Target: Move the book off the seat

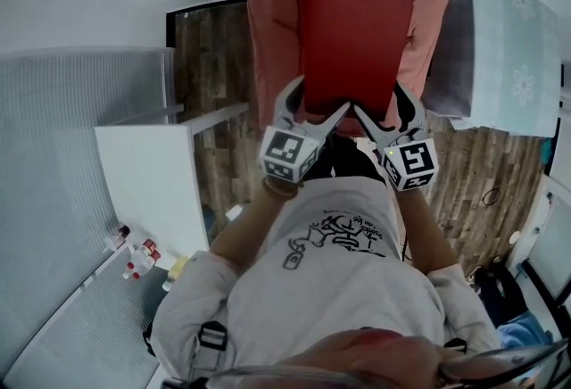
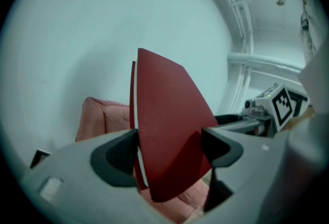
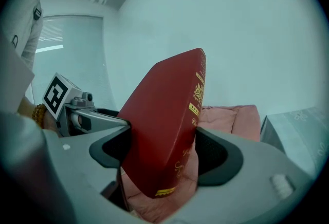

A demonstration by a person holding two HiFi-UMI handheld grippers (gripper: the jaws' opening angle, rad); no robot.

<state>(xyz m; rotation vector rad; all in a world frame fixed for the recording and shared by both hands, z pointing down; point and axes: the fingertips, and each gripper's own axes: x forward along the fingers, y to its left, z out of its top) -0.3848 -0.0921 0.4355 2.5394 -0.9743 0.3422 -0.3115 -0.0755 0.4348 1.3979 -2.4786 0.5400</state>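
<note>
Left gripper (image 1: 319,108) first: its jaws are clamped on the near edge of the red book (image 1: 357,39), one pad on each cover. The right gripper (image 1: 385,115) is doing the same just beside it, also closed on that near edge. I read the two-handed hold as a matter of balance. The hardback is broad and gripped only along one edge, so a single clamp would let it swing.

The book sits over the pink cushioned seat (image 1: 268,39), its far end reaching toward the backrest. From the head view I can't tell whether it's clear of the cushion or resting on it.

The gripper views help here. In the left gripper view, the left gripper (image 2: 169,153) has the book (image 2: 169,115) rising tilted out of its jaws against the bare wall, with the white page edge showing and the seat (image 2: 100,117) low behind. That suggests the book is tipped up, not lying flat.

The right gripper view gives me the other side. The right gripper (image 3: 162,151) pinches near the gold-stamped spine of the book (image 3: 164,110), which the head camera never shows, with the seat (image 3: 231,117) beyond.

Only the head view shows where the book could go: wooden floor (image 1: 210,66) beside the seat, and a white tabletop (image 1: 147,182) to my left.
</note>
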